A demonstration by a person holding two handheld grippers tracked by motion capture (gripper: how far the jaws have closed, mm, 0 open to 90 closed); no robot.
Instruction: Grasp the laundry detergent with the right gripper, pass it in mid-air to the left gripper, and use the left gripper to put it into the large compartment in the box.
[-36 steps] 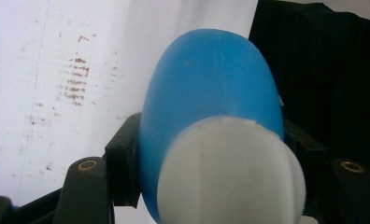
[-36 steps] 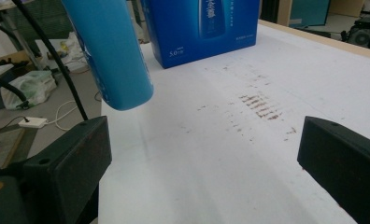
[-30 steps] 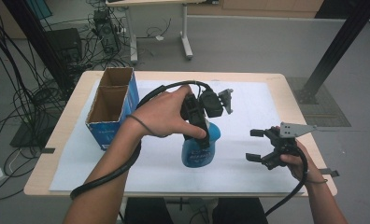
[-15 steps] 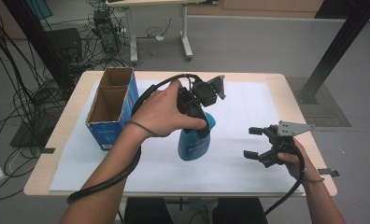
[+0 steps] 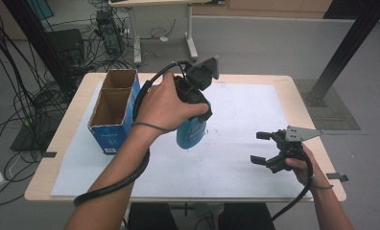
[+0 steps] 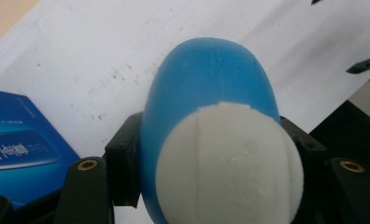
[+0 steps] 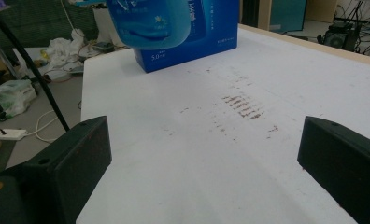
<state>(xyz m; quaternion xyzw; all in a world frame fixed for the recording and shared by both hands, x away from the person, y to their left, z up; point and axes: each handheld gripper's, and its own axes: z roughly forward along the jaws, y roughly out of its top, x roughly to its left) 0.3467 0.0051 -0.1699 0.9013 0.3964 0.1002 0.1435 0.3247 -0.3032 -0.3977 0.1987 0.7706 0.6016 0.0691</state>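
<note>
My left gripper (image 5: pixel 196 114) is shut on a blue bottle (image 5: pixel 190 134) just below its white cap (image 6: pixel 230 163), holding it upright and lifted off the white paper. The bottle hangs just right of an open blue cardboard box (image 5: pixel 112 136) with two compartments. In the left gripper view the black jaws press on both sides of the bottle (image 6: pixel 206 79). My right gripper (image 5: pixel 258 147) is open with nothing in it, low over the paper near the table's front right. The right gripper view shows the bottle's bottom (image 7: pixel 150 18) in the air in front of the box (image 7: pixel 192 53).
White paper (image 5: pixel 236 110) with small brown marks covers the wooden table (image 5: pixel 73 120). The box stands at the table's left side. Cables, a desk frame (image 5: pixel 190 38) and a black post (image 5: pixel 341 52) are on the floor beyond the table.
My left gripper has lifted the blue bottle and carried it left and away, closer to the box. The right gripper has stayed where it was.
</note>
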